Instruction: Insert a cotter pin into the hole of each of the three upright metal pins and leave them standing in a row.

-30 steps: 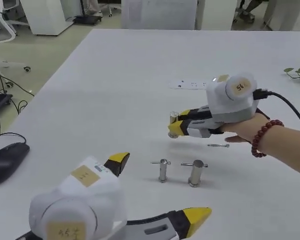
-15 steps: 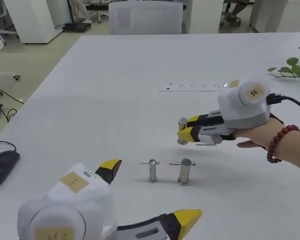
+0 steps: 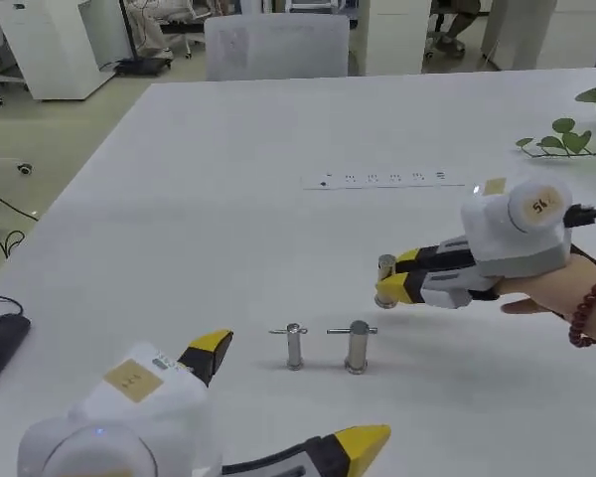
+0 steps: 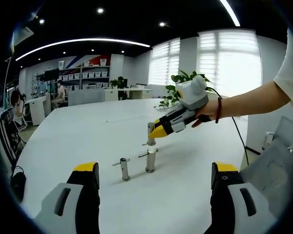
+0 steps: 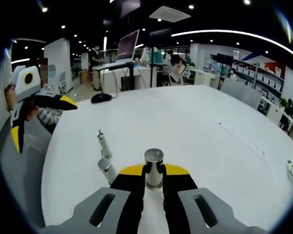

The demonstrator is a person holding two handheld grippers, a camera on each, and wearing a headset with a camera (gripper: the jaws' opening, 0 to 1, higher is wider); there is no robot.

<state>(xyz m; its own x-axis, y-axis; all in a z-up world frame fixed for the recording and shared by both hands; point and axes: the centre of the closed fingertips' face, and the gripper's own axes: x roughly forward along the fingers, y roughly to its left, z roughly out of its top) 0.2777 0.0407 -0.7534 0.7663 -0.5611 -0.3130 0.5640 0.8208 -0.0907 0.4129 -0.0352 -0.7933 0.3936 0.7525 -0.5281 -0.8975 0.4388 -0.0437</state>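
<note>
- The right gripper [image 3: 389, 283] has carried its metal pin [image 3: 385, 266] to the right of the thin pin [image 3: 295, 346] and the fat pin [image 3: 357, 346].
- Head view: it squeezes that pin upright, low over the table [image 3: 228, 199]. Each standing pin has a wire [image 3: 336, 330] across its top. My left gripper [image 3: 288, 397] is in front.
- Left gripper view: my jaws are wide apart, and the standing pins are ahead.
- Right gripper view: the held pin sits tight between my jaws.

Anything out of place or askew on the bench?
Nothing tipped or damaged. The thinner pin and the thicker pin stand upright with cotter pins through; the third pin is off the row, clamped in the right tongs, no cotter pin visible in it.
</note>
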